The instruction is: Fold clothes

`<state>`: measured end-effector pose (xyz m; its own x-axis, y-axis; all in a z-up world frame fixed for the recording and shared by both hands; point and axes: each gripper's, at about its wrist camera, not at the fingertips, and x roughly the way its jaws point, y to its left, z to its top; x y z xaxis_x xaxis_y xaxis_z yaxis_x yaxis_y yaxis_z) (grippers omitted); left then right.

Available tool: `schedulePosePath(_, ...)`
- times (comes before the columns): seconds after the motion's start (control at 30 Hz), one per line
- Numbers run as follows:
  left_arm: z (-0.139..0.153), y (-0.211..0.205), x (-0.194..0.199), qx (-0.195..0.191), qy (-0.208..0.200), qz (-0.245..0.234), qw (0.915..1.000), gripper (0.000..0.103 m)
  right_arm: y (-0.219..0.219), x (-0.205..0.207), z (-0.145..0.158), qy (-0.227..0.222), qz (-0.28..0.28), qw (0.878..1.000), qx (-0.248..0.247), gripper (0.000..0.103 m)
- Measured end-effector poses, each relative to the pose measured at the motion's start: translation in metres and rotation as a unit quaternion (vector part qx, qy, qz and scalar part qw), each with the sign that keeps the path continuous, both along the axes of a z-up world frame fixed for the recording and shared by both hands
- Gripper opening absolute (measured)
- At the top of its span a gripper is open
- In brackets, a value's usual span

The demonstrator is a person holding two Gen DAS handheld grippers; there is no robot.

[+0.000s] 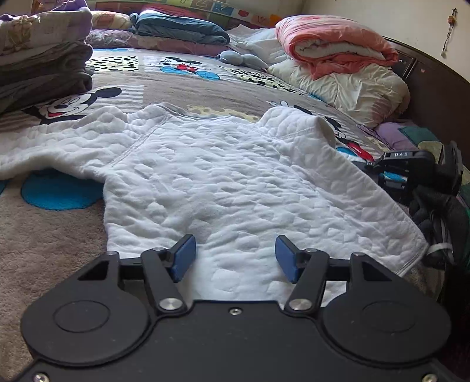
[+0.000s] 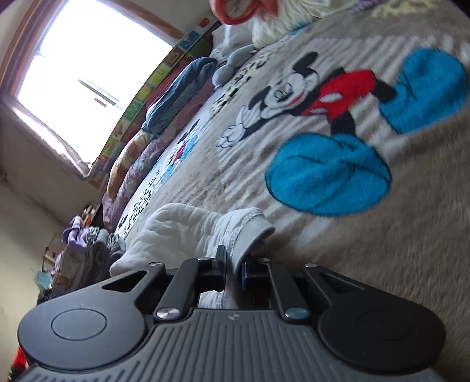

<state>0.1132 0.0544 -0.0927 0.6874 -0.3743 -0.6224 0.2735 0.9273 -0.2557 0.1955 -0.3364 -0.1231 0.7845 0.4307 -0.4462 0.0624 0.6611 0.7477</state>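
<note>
Left wrist view: a white quilted knit top (image 1: pixel 223 176) lies spread flat on a grey-beige plush blanket printed with cartoon mice and blue ovals (image 1: pixel 58 252). One sleeve runs out to the left; the other, at the upper right, is folded over onto the body. The left gripper (image 1: pixel 235 257) sits over the garment's near hem, its blue-padded fingers (image 1: pixel 183 257) spread wide with only fabric showing between them, nothing clamped. At the right edge, just beside the garment's side, is the black body of the right gripper (image 1: pixel 411 167) (jaws not visible from here). Farther back: a rolled pink-and-white duvet (image 1: pixel 335 47) on a cream pillow (image 1: pixel 361 88), a dark blue folded cloth (image 1: pixel 182 28), and a stack of grey and floral folded blankets (image 1: pixel 38 58) at left.

Right wrist view (camera rolled sideways, slightly blurred): the right gripper (image 2: pixel 233 269) has its fingers drawn close together, pinching a bunched edge of the white top (image 2: pixel 199 232), which rises from the jaws. The mouse-print blanket (image 2: pixel 411 235) fills the background; a bright window (image 2: pixel 88 67) sits upper left.
</note>
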Motion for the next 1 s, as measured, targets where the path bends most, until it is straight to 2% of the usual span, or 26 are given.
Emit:
schedulePosePath(0.1,0.000,0.001,0.001,-0.001,0.002,-0.002,1.0000,0.059,-0.008,0.009,0.018,-0.004,0.040,0.999,-0.013,0.010)
schedulePosePath(0.2,0.000,0.001,0.001,0.000,0.003,-0.003,1.0000,0.060,-0.016,0.020,0.043,-0.012,0.080,0.995,-0.065,0.010)
schedulePosePath(0.4,-0.001,-0.001,0.001,0.006,0.001,-0.008,0.9999,0.062,-0.045,0.046,0.086,-0.037,0.069,0.986,-0.146,0.010)
schedulePosePath(0.63,-0.002,0.001,0.002,0.000,0.003,-0.012,0.9999,0.062,-0.046,0.086,0.108,-0.048,0.073,0.963,-0.253,0.009)
schedulePosePath(0.8,-0.003,0.003,0.002,-0.001,0.005,-0.017,0.9998,0.063,-0.030,0.117,0.098,-0.020,0.095,0.947,-0.306,0.009)
schedulePosePath(1.0,-0.005,0.007,0.003,-0.010,0.007,-0.023,0.9997,0.063,-0.018,0.145,0.069,0.012,0.110,0.929,-0.354,0.009)
